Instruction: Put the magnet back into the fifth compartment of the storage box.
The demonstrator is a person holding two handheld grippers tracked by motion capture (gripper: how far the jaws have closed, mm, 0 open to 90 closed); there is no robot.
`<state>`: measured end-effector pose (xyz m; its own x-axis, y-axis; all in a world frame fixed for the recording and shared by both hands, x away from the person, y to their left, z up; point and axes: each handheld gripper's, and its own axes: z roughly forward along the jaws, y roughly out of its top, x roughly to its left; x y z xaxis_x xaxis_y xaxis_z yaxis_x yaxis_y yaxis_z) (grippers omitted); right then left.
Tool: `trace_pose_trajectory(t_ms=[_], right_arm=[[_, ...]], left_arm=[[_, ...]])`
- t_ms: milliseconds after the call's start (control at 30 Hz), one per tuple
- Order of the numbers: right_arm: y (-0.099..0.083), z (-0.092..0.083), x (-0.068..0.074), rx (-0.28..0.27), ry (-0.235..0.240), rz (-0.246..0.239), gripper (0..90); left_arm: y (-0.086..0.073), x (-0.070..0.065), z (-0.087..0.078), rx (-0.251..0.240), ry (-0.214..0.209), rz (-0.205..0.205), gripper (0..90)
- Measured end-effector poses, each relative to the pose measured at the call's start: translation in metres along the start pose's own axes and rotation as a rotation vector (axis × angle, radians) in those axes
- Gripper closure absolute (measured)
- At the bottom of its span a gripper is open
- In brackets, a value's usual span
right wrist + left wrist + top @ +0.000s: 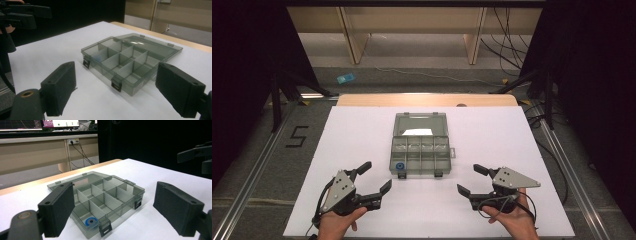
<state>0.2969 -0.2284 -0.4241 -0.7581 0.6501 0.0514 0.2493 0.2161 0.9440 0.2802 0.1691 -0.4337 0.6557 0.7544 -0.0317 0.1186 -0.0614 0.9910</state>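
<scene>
Nearest the high camera, two hands come in from the bottom edge, each holding a gripper low over the white table (352, 135). That white sheet is the largest thing in sight, with a strip of bare wood (427, 99) showing along its far edge.

At the middle of the table lies a grey see-through organiser box (420, 155), its lid (420, 123) swung fully open and lying flat on the table behind it. The tray is split into two rows of small compartments, and two black latches (402, 175) hang from its near wall. A small blue ring (399, 166) sits in the near-left compartment as seen from above; in the left gripper view it is the blue ring (90, 221) in the nearest corner cell.

Left of the box's near edge, the left gripper (376, 176) is held with its jaws spread wide, nothing between them, well apart from the box. The right gripper (471, 179) mirrors it on the other side, jaws likewise spread and gripping nothing. Both point roughly toward the box, each with a grey three-cornered plate on top and a cable trailing back to the hand.
</scene>
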Motion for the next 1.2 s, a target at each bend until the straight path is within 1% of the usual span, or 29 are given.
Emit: trace_pose_trajectory(t_ms=[67, 100, 167, 233, 267, 333, 400, 433, 467, 500, 567, 700, 733, 767, 800, 867, 900, 1000, 1033, 1067, 1133, 1200], right_arm=[[-0.0004, -0.0016, 0.0, 0.004, -0.009, -0.002, 17.6], [-0.0006, -0.0016, 0.0005, 0.001, 0.0, 0.008, 17.7], [-0.0011, -0.0016, 0.0003, -0.006, 0.0, 0.012, 17.6], [-0.0015, -0.0009, -0.0002, -0.011, -0.002, 0.006, 17.7], [-0.0012, -0.0021, -0.0009, 0.0, -0.015, -0.006, 17.7], [-0.0014, -0.0011, -0.0012, -0.013, -0.023, -0.016, 17.7], [-0.001, -0.0014, -0.0013, -0.001, -0.021, -0.022, 17.7], [-0.0012, -0.0008, -0.0008, -0.007, -0.02, -0.022, 17.7], [-0.0012, -0.001, -0.0003, 0.002, -0.018, -0.016, 17.7], [-0.0011, -0.0013, 0.0002, 0.018, -0.005, -0.006, 17.7], [-0.0013, -0.0007, -0.0008, 0.003, -0.018, -0.024, 17.7], [-0.0013, -0.0011, -0.0007, 0.008, -0.019, -0.018, 17.7], [-0.0011, -0.0012, -0.0011, 0.004, -0.022, -0.024, 17.7], [-0.0013, -0.0008, -0.0005, -0.004, -0.02, -0.017, 17.7], [-0.0012, -0.0007, -0.0001, -0.001, -0.01, -0.012, 17.8], [-0.001, -0.0015, 0.0001, 0.006, -0.018, -0.011, 17.8], [-0.001, -0.0013, 0.0002, 0.012, -0.011, -0.009, 17.7], [-0.0009, -0.0012, -0.0001, 0.016, -0.001, -0.011, 17.8], [-0.001, -0.0014, 0.0001, 0.018, -0.007, -0.007, 17.8], [-0.001, -0.0012, -0.0008, 0.007, -0.017, -0.022, 17.8], [-0.0008, -0.0018, -0.0001, 0.021, -0.003, -0.008, 17.8], [-0.0009, -0.0014, -0.0003, 0.018, 0.0, -0.012, 17.8]], left_arm=[[0.0, 0.0, 0.0002, -0.001, -0.001, 0.001, 16.3], [0.0001, 0.0001, 0.0001, -0.001, -0.002, 0.006, 16.3], [0.0001, 0.0001, 0.0002, 0.0, -0.002, 0.007, 16.3], [0.0001, 0.0001, 0.0003, 0.0, -0.002, 0.006, 16.3], [0.0001, 0.0001, 0.0003, 0.0, -0.002, 0.006, 16.3], [0.0, 0.0002, 0.0003, 0.001, -0.002, 0.005, 16.3], [-0.0002, 0.0, 0.0003, 0.001, -0.002, 0.001, 16.3], [-0.0002, 0.0, 0.0004, 0.001, -0.002, 0.001, 16.3], [-0.0002, 0.0, 0.0004, 0.001, -0.001, 0.001, 16.3], [-0.0001, 0.0, 0.0004, 0.001, -0.002, 0.001, 16.3], [-0.0002, 0.0, 0.0004, 0.002, -0.001, 0.0, 16.3], [-0.0002, 0.0001, 0.0004, 0.002, -0.002, 0.001, 16.3], [-0.0001, 0.0001, 0.0003, 0.001, -0.002, 0.002, 16.3], [0.0, 0.0002, 0.0003, 0.0, -0.002, 0.005, 16.3], [0.0, 0.0002, 0.0003, 0.0, -0.002, 0.005, 16.3], [0.0, 0.0001, 0.0003, 0.001, -0.002, 0.005, 16.3], [0.0, 0.0001, 0.0003, 0.0, -0.003, 0.006, 16.3], [-0.0001, 0.0001, 0.0003, 0.0, -0.001, -0.001, 16.3], [-0.0001, 0.0002, 0.0003, 0.001, -0.002, 0.0, 16.3], [-0.0001, 0.0002, 0.0003, 0.001, -0.002, 0.001, 16.3], [0.0001, 0.0002, 0.0003, 0.0, -0.002, 0.005, 16.4], [-0.0001, 0.0001, 0.0004, 0.002, -0.002, 0.004, 16.3]])
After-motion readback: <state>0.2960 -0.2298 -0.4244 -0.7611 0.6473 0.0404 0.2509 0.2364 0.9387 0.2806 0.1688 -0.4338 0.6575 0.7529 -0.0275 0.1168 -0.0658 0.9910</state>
